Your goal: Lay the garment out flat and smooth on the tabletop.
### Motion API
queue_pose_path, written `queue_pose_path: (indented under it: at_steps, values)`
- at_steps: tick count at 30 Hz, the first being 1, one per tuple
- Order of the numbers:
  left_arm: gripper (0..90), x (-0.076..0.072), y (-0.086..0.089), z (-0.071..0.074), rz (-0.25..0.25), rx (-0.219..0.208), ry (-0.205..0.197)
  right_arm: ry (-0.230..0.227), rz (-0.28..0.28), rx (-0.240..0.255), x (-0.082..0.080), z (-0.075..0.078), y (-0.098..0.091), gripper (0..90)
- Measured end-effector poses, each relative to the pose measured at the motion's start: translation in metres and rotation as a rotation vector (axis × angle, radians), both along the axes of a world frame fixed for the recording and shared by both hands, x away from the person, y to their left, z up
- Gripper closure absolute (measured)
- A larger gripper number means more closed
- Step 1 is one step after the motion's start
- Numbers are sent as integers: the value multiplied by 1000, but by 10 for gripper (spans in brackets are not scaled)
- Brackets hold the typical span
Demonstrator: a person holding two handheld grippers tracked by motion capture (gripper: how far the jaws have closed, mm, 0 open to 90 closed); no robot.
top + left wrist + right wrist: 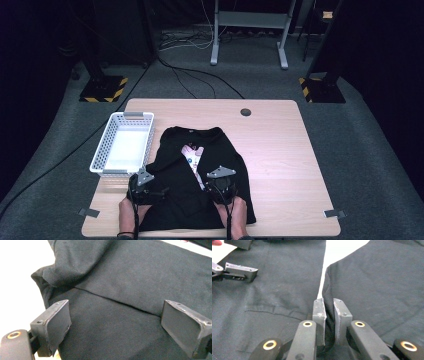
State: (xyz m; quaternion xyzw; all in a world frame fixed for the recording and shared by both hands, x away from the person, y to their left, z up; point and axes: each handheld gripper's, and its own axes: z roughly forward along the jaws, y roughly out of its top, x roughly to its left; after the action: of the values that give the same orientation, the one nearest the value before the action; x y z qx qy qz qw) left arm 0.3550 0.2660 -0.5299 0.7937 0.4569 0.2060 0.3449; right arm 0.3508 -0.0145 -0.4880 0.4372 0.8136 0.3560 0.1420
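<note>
Dark carpet surrounds the worktop (270,125) where the shirt (200,175) lies beside a basket (125,145); left hand-held gripper (115,322) gapes over cloth, right hand-held gripper (329,322) pinches an edge, best lifted slowly and evenly.

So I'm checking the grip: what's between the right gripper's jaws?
A raised fold of the black shirt sits pinched between the right gripper jaws, which stand nearly together; the right gripper view shows it.
</note>
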Motion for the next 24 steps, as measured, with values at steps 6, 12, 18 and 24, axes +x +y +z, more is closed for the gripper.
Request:
queue_pose_path:
  at_steps: [6, 12, 18, 24]
  values:
    - [110, 0, 0, 0, -4, -7, 3, -11, -24, 5, 2, 5, -15, 816]
    - [109, 1, 1, 0, -4, -8, 5, -24, -40, -11, 6, 8, -28, 817]
    - [109, -1, 0, 0, 2, -5, 0, -26, -74, -15, 9, 9, -46, 819]
    - [110, -1, -1, 0, 3, 1, -6, -40, -88, -24, 12, 11, -60, 820]
